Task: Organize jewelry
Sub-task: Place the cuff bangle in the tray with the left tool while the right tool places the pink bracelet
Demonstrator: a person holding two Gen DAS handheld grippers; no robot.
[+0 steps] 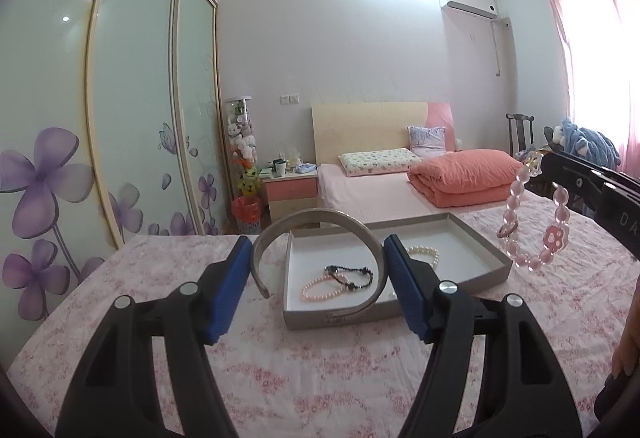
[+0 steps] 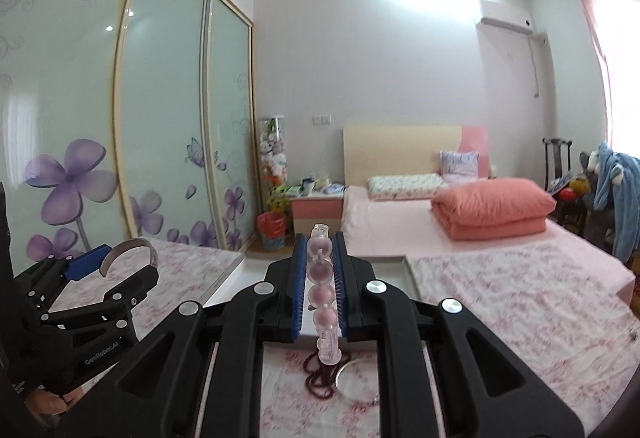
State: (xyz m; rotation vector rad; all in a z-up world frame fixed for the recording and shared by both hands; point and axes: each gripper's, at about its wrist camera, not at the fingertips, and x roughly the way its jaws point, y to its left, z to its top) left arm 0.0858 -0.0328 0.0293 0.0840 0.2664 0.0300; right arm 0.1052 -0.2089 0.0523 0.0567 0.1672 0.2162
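Silver metal came first in the left wrist view: an open bangle sat clamped across the left gripper, its blue pads pressing on the band's outer sides, held above the flowered pink bedspread. Just behind it lay the shallow grey box, and inside were a pink pearl bracelet, a black bead bracelet and a white pearl bracelet. Off to the right, the right gripper dangled a pink bead bracelet over the box's far corner. Over to the right wrist view: the right gripper was pinched narrow on that pink bead bracelet, beads lined up between its pads. Below, on the bedspread, lay a dark red bead strand and a clear ring.
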